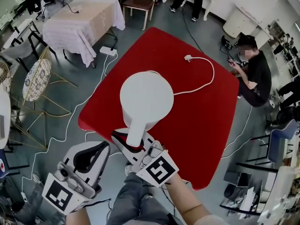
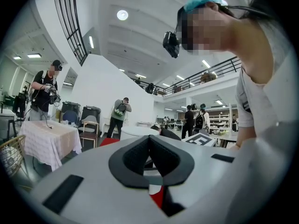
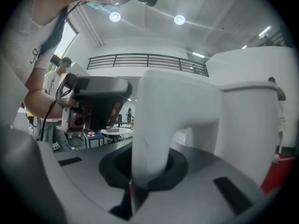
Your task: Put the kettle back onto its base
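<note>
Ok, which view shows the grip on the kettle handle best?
The right gripper view: the right gripper clamps the kettle handle close up. The head view shows the handle from above, partly under the gripper. I cannot find it in the left gripper view.

In the head view there is one kettle (image 1: 146, 97) and one cord (image 1: 209, 78) with one plug (image 1: 188, 57). There are two tools, the left tool (image 1: 96, 150) and the right tool (image 1: 134, 144). There are two benches, the red bench (image 1: 201, 125) in the middle and the cloth bench (image 1: 79, 25) at upper left. Two chairs show clearly, the wooden chair (image 1: 137, 3) at the top and the wicker chair (image 1: 36, 78) at the left. Three other people are partly visible.
</note>
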Action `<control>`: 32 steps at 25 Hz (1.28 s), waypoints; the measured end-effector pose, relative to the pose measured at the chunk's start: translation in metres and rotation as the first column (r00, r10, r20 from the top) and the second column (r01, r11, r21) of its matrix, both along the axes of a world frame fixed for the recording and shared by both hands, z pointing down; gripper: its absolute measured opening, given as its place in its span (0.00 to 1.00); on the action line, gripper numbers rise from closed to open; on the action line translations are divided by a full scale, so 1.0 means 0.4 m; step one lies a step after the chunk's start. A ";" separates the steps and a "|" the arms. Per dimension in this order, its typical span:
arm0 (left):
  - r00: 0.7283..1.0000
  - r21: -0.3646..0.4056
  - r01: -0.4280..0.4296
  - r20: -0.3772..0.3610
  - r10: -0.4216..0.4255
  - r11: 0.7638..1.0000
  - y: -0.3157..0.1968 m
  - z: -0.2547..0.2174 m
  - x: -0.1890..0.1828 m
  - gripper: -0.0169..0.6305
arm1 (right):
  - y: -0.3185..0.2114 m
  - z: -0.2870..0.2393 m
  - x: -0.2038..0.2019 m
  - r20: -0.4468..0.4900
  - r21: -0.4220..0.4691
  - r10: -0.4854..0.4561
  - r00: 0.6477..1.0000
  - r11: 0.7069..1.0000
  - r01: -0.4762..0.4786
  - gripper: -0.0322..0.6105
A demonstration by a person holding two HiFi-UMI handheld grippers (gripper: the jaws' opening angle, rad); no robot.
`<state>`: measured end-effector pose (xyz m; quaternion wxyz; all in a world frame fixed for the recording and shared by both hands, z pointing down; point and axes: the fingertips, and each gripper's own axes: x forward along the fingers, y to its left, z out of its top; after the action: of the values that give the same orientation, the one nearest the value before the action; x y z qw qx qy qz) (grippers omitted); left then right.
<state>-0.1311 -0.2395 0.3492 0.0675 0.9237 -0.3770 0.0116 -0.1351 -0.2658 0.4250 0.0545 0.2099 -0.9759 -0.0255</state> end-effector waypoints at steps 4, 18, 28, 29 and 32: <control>1.000 -0.001 -0.002 0.004 0.002 1.000 0.008 0.004 -0.007 0.04 | 0.008 0.020 0.032 0.049 -0.041 0.017 0.999 0.999 -0.015 0.09; 1.000 0.038 -0.003 -0.003 0.004 0.999 0.080 -0.020 0.002 0.04 | 0.042 0.065 0.172 -0.029 -0.090 0.154 0.988 0.984 -0.156 0.24; 1.000 0.103 -0.009 -0.005 0.010 0.995 0.198 -0.077 0.044 0.04 | 0.066 0.061 0.301 0.005 -0.126 0.336 0.942 0.935 -0.333 0.28; 1.000 0.107 -0.010 -0.004 0.011 0.994 0.209 -0.081 0.044 0.04 | 0.079 0.043 0.304 0.012 -0.116 0.339 0.941 0.935 -0.336 0.28; 1.000 0.118 -0.008 -0.007 0.009 0.993 0.233 -0.094 0.040 0.04 | 0.121 -0.015 0.295 0.037 -0.092 0.332 0.943 0.940 -0.327 0.16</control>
<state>-0.1152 -0.1464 0.3116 0.0142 0.9277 -0.3728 -0.0136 -0.0169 -0.2174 0.4189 0.0413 0.3684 -0.9282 0.0305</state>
